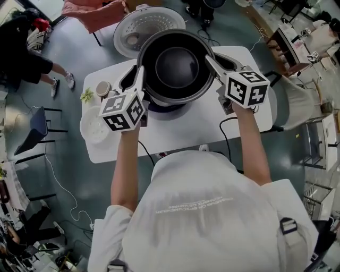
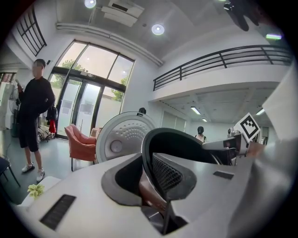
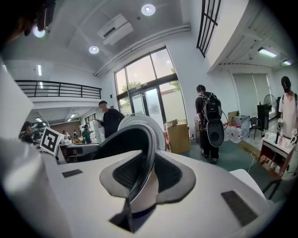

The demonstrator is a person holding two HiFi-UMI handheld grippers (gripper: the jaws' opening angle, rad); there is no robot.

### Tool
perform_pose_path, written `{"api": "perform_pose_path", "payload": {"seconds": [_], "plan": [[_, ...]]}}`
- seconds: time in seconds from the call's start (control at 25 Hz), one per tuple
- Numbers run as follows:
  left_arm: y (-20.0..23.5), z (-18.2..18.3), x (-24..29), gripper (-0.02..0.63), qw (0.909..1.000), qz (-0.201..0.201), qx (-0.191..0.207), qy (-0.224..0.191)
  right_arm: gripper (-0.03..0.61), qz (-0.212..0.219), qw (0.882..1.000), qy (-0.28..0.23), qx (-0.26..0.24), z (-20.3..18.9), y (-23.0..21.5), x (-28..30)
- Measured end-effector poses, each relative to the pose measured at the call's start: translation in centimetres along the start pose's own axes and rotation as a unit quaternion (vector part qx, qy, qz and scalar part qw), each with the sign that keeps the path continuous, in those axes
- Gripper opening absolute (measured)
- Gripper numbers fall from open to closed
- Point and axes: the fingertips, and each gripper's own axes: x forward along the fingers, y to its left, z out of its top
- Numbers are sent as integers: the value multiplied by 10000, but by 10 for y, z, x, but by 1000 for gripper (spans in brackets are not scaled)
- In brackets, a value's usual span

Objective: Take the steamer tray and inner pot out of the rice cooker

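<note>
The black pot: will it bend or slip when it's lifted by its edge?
The black pot is probably stiff: its thin rim looks round though the left gripper and right gripper pinch it. Its smooth wall looks slippery, so it might slide. Held at two opposite sides, it could tip.

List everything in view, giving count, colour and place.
inner pot: one, black, held above the cooker
rice cooker: one, white, lid open, on the table beneath the pot
steamer tray: one, white, at the table's left edge
table: one, white, centre
cup: one, brownish, at the table's far left
green sprig: one, beside the cup
cable: one, black, on the table's near right
chair: one, pink, beyond the table
bystander: one, in black, far left
left gripper: white, clamped on the pot's left rim
right gripper: white, clamped on the pot's right rim
forearms: two, bare
</note>
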Motion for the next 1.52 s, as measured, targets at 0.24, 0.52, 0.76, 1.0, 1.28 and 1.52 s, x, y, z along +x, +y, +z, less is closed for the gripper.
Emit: {"api": "perform_pose_path", "payload": {"seconds": [0.24,0.52,0.76,1.0,1.28,1.52], "plan": [[-64,7,2,78,9998,-125,97,-112,95,-22,9997,-243,43,8,-34,-53],[-128,-21,3,78,9990,-405,184,46,95,-285,9992,-181,223,-24,-70,-113],[-191,-65,26,80,9957,-800,239,405,95,-707,9961,11,523,-68,-120,-166],[-235,-118,46,78,9932,-917,121,713,97,-1079,9912,338,693,-122,-164,-197],[-252,-197,59,77,9847,-948,-146,1458,95,-1204,9824,842,1156,-195,-190,-209],[-260,-249,69,75,9765,-891,-266,1943,92,-1206,9748,1225,1422,-242,-209,-210]]}}
